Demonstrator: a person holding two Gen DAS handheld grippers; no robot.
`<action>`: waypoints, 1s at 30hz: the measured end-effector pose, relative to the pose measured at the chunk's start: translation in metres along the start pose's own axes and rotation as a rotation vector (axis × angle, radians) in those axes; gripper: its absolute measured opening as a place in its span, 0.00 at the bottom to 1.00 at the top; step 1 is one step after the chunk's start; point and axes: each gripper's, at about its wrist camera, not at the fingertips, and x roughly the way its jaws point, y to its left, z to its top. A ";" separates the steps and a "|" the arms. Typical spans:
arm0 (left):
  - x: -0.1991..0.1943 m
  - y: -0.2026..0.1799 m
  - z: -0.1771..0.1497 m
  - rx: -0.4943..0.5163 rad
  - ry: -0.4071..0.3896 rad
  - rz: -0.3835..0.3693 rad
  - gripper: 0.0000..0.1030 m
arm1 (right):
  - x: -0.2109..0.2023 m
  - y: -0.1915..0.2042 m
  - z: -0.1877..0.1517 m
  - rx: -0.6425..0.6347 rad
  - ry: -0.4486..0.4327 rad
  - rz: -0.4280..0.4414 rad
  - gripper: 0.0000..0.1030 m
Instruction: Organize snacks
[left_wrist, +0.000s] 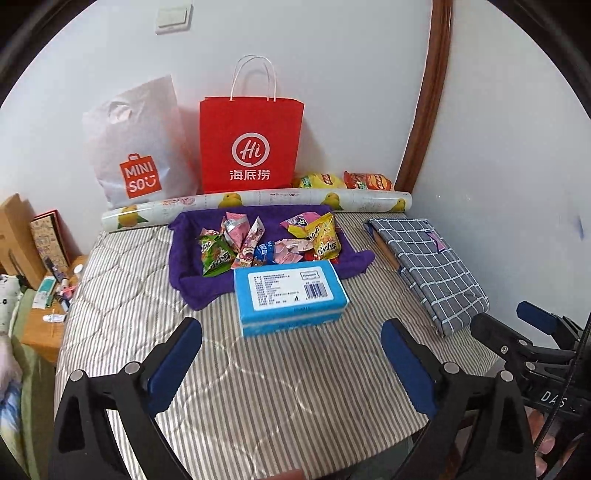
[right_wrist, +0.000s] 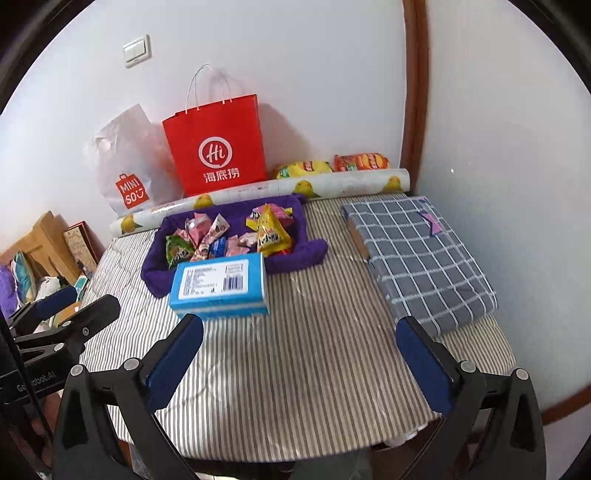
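Several small snack packets (left_wrist: 258, 243) (right_wrist: 229, 236) lie heaped in a purple cloth tray (left_wrist: 184, 258) (right_wrist: 314, 251) at the back of a striped table. A blue box (left_wrist: 291, 295) (right_wrist: 219, 288) lies flat just in front of the tray. My left gripper (left_wrist: 291, 350) hangs open above the near half of the table, short of the blue box, with nothing between its blue pads. My right gripper (right_wrist: 301, 350) is also open and empty, to the right of the box. Each gripper shows at the edge of the other's view.
A red paper bag (left_wrist: 251, 144) (right_wrist: 218, 147) and a white Miniso bag (left_wrist: 136, 147) (right_wrist: 125, 166) lean on the wall. A rolled duck-print sheet (left_wrist: 258, 203) and two chip bags (left_wrist: 347, 181) lie behind the tray. A grey checked bundle (left_wrist: 428, 266) (right_wrist: 417, 254) sits right.
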 end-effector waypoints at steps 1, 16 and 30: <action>-0.004 -0.001 -0.002 -0.006 -0.008 0.003 0.95 | -0.003 -0.001 -0.003 -0.002 -0.003 -0.004 1.00; -0.033 -0.008 -0.023 -0.021 -0.042 0.015 0.95 | -0.024 -0.001 -0.029 -0.019 -0.008 -0.003 0.99; -0.034 -0.005 -0.026 -0.019 -0.042 0.026 0.95 | -0.030 0.001 -0.032 -0.025 -0.027 -0.016 1.00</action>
